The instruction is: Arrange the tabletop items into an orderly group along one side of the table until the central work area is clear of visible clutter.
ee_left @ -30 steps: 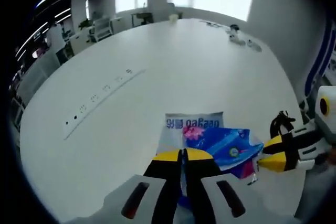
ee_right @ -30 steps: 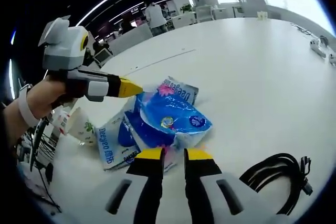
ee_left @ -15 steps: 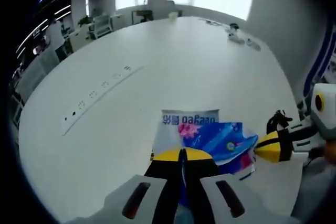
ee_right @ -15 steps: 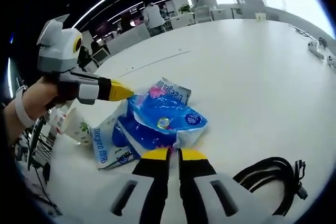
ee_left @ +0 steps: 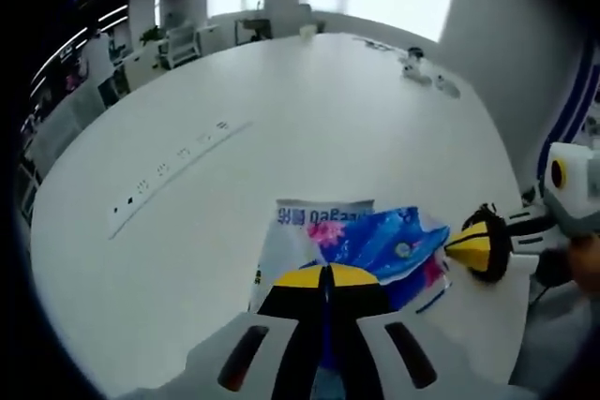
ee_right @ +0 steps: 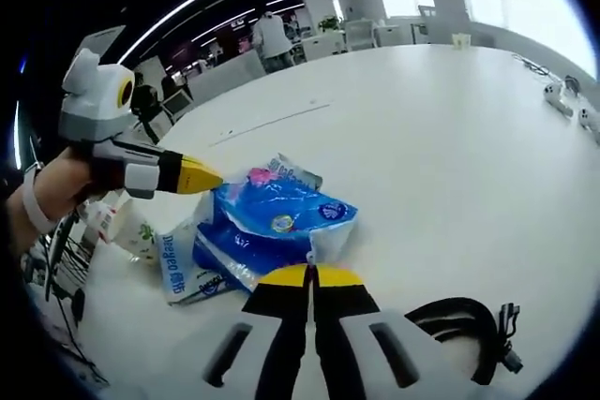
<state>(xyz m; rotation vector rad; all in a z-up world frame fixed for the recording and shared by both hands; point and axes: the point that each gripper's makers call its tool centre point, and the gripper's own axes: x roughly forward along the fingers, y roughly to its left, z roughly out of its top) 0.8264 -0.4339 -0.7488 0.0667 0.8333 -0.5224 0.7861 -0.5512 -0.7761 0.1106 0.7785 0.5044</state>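
Right tongs [ee_right: 310,275] closed since earlier, pinching crinkly blue plastic pack [ee_right: 272,227]; left tongs [ee_left: 325,275] pinched together.

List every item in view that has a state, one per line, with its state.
Left gripper: jaws shut on the blue tissue pack.
Right gripper: jaws shut on the blue tissue pack.
Blue tissue pack: crumpled, lying on the table.
White tissue pack: flat under the blue one.
Black cable: coiled.

White table [ee_left: 309,128], blue tissue packs [ee_right: 272,227], black cable [ee_right: 464,320]
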